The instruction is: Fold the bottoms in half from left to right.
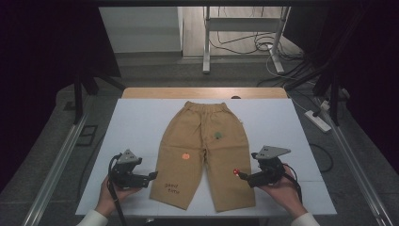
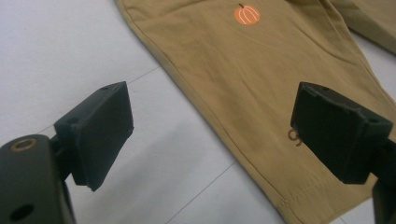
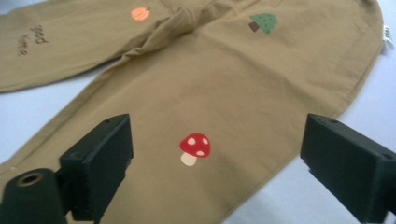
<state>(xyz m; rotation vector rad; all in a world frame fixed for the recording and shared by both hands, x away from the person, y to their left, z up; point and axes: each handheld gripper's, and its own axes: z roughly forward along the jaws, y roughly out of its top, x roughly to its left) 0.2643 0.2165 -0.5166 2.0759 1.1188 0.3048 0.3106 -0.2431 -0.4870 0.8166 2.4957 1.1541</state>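
A pair of tan trousers (image 1: pixel 202 141) lies flat on the white board, waistband at the far end and both legs toward the person. Printed on it are an orange pumpkin (image 2: pixel 246 15), a red mushroom (image 3: pixel 195 148) and a green tree (image 3: pixel 264 22). My left gripper (image 1: pixel 151 176) is open beside the outer edge of the left leg near its hem. In the left gripper view that edge of the trousers (image 2: pixel 261 84) runs between the wide-apart jaws of the left gripper (image 2: pixel 219 135). My right gripper (image 3: pixel 215 168) is open over the right leg, the mushroom between its jaws. Neither holds cloth.
The white board (image 1: pixel 136 127) lies on a wooden table (image 1: pixel 202 92). Metal rails run along the left side (image 1: pixel 61 155) and the right side (image 1: pixel 353 155). A power strip (image 1: pixel 318 120) and cables lie on the floor at the far right.
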